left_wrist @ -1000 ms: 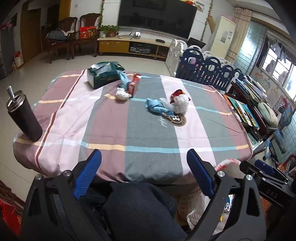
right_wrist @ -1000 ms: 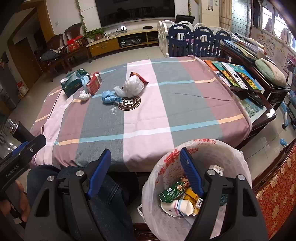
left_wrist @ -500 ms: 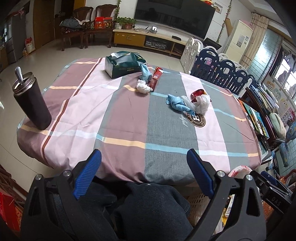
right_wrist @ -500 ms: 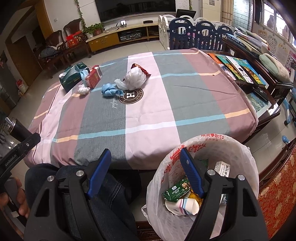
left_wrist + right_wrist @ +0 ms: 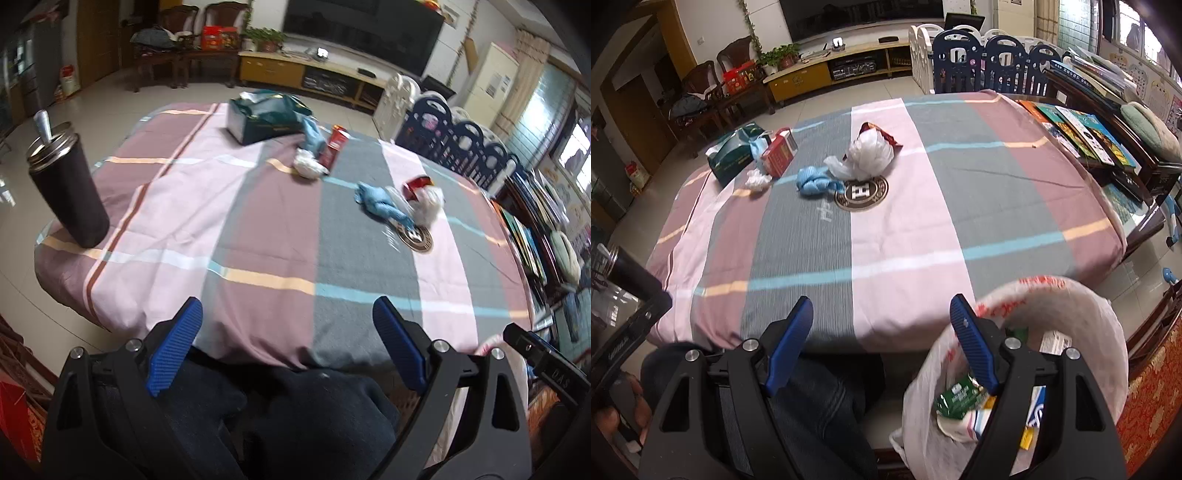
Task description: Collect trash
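Trash lies on the striped tablecloth [image 5: 905, 236]: a white plastic bag [image 5: 868, 157] over a red wrapper, a blue crumpled cloth [image 5: 812, 183], a white tissue wad [image 5: 757, 180], a red box [image 5: 779, 157]. The same pieces show in the left wrist view: blue cloth [image 5: 380, 203], white bag [image 5: 428, 201], tissue wad [image 5: 306, 166], red box [image 5: 334, 149]. A bin lined with a white bag [image 5: 1052, 306] holds wrappers at the table's near right. My left gripper [image 5: 288, 345] and right gripper [image 5: 881, 341] are open and empty, at the near table edge.
A dark tumbler with a metal lid [image 5: 68, 184] stands at the table's left edge. A green tissue box [image 5: 264, 116] sits at the far side. Books [image 5: 1082, 133] lie on a side table at right. The person's legs are below the grippers.
Both grippers have risen and moved forward toward the table. The bin has slid lower and rightward in the right wrist view. Nothing was grasped.
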Motion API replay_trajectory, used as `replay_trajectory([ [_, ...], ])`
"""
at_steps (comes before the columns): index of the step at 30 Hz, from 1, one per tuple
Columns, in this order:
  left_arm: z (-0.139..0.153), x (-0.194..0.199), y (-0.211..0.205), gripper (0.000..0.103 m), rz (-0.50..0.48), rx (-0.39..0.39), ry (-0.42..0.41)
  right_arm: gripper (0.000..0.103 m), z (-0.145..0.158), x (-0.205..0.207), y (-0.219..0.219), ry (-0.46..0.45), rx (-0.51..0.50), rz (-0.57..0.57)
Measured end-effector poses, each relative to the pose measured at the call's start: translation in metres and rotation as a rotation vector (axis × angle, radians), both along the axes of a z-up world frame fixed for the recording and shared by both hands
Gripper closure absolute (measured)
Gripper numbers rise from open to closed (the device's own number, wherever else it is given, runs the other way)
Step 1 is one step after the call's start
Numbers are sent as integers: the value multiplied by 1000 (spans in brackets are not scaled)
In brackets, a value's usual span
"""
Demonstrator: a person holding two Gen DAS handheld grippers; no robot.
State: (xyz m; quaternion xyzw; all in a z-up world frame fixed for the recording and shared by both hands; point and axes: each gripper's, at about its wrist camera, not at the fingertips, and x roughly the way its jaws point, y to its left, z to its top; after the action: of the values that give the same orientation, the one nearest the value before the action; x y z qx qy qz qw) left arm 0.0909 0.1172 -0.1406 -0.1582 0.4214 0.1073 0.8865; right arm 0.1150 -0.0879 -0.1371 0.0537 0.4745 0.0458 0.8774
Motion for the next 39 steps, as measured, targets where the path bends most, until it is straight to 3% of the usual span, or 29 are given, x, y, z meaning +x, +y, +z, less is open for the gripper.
replay_trajectory([
  [8, -15, -4, 40, 10, 155, 1, -59, 28, -8, 81, 42, -48, 3, 12],
  [17, -32, 3, 50, 10, 162, 20, -50, 28, -13, 212, 171, -89, -19, 145],
  [20, -39, 6, 56, 10, 169, -20, -38, 18, -27, 259, 208, -46, -27, 160],
  [24, -47, 10, 61, 10, 182, -60, -15, 18, -62, 309, 241, 21, -122, 107],
  [27, -50, 10, 63, 10, 185, -76, -6, 18, -81, 324, 251, 47, -167, 99],
  [28, -51, 10, 63, 10, 188, -82, -4, 25, -84, 325, 252, 33, -183, 95],
  [29, -53, 11, 64, 10, 190, -88, -2, 52, -86, 325, 251, 29, -181, 103],
  [32, -54, 12, 64, 10, 191, -92, 2, 76, -85, 318, 241, 45, -137, 134],
  [35, -55, 11, 64, 10, 192, -94, 4, 76, -83, 298, 223, 96, -40, 173],
  [39, -55, 11, 64, 10, 195, -96, 0, 76, -84, 240, 197, 214, 117, 308],
])
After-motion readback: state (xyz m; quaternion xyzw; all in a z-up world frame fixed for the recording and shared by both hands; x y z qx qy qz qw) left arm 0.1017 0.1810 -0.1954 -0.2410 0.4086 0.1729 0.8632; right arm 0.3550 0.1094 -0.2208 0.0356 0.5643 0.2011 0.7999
